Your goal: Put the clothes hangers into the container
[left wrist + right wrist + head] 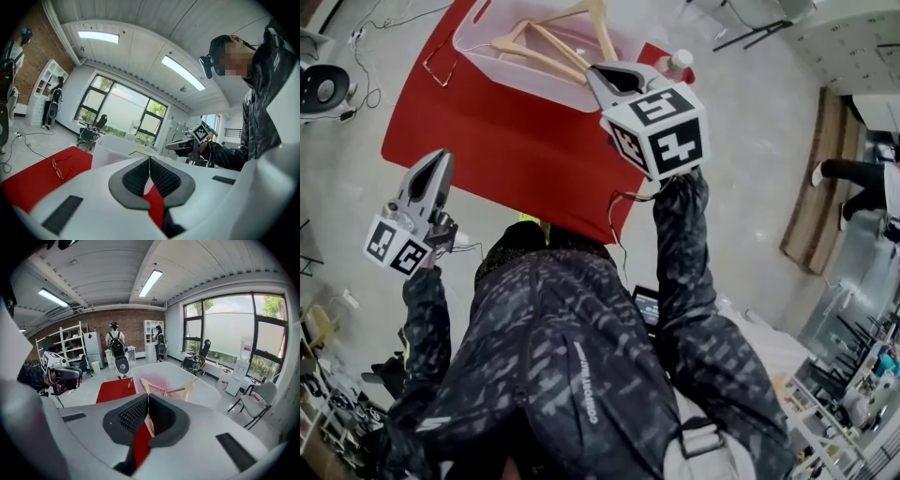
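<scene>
My right hand-held gripper [600,73]: jaws fully together, nothing between them. My arm is stretched forward, the gripper tilted down at the near rim of the clear container [483,42]. Wooden hangers [553,47] lie inside it, just ahead of the tips. My left hand-held gripper [439,161]: also closed, empty, at the near edge of the red mat [487,131], well apart from the container.

container [469,37]: translucent plastic, smooth, faint gloss | hangers [553,52]: pale bare wood, satin | tabletop [487,131]: red, matt | left tool [439,161], right tool [598,73]: matt grey-white plastic shells, black ribbed pads [138,177] | sleeve [684,244]: dark patterned cloth
</scene>
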A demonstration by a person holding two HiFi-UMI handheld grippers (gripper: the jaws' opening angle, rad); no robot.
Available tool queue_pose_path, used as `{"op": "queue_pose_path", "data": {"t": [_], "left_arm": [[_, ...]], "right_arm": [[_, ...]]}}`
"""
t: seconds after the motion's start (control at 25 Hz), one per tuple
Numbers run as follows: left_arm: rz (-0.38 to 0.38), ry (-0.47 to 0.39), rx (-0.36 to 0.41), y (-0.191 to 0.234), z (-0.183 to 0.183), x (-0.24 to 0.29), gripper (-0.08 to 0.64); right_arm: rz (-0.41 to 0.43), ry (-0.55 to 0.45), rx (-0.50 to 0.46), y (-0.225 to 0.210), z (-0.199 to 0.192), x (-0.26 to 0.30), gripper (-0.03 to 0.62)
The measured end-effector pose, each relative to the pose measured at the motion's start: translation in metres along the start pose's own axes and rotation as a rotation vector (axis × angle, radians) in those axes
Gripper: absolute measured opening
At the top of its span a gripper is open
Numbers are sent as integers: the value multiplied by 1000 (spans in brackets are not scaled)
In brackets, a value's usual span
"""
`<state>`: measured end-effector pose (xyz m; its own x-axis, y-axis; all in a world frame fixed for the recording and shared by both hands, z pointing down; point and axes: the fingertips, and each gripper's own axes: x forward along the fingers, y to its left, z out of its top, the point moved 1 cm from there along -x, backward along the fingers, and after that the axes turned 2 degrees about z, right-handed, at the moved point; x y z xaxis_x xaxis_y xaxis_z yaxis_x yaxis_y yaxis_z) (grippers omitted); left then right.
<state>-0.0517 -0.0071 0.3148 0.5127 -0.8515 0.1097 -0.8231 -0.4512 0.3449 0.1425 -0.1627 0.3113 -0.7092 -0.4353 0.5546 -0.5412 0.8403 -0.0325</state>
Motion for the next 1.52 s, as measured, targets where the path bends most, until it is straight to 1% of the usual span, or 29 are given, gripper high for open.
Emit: {"op": "queue_pose_path", "data": {"t": [0.28, 0.44, 0.6, 0.68, 0.8, 0.92, 1.12, 1.28, 1.4, 1.52], "left_arm": [[-23, 6, -7, -22, -13, -10, 11], [-40, -1, -4, -37, -17, -24, 11], [-48, -5, -2, -51, -23, -63, 11], [-51, -8, 0, -62, -24, -74, 11], [-58, -11, 12, -76, -25, -93, 11], [-58, -2, 16, -88, -36, -123, 11], [-92, 1, 13, -118, -59, -172, 12], [-133, 3, 8, -145, -76, -217, 11], [-153, 1, 3, -166, -86, -244, 11], [-171, 4, -10, -185, -101, -268, 12]], "right_arm": [[11, -26, 61, 22, -24, -19, 15], [30, -24, 69, 48, -32, -28, 15], [56, -24, 66, 100, -38, -38, 15], [67, -30, 64, 116, -40, -48, 15], [66, -35, 46, 142, -41, -64, 15], [71, -40, 32, 181, -49, -78, 15], [97, -48, 13, 255, -73, -101, 15], [95, -39, -3, 317, -91, -121, 15], [93, -32, -7, 356, -103, -139, 15], [87, -3, -12, 392, -124, -154, 15]]}}
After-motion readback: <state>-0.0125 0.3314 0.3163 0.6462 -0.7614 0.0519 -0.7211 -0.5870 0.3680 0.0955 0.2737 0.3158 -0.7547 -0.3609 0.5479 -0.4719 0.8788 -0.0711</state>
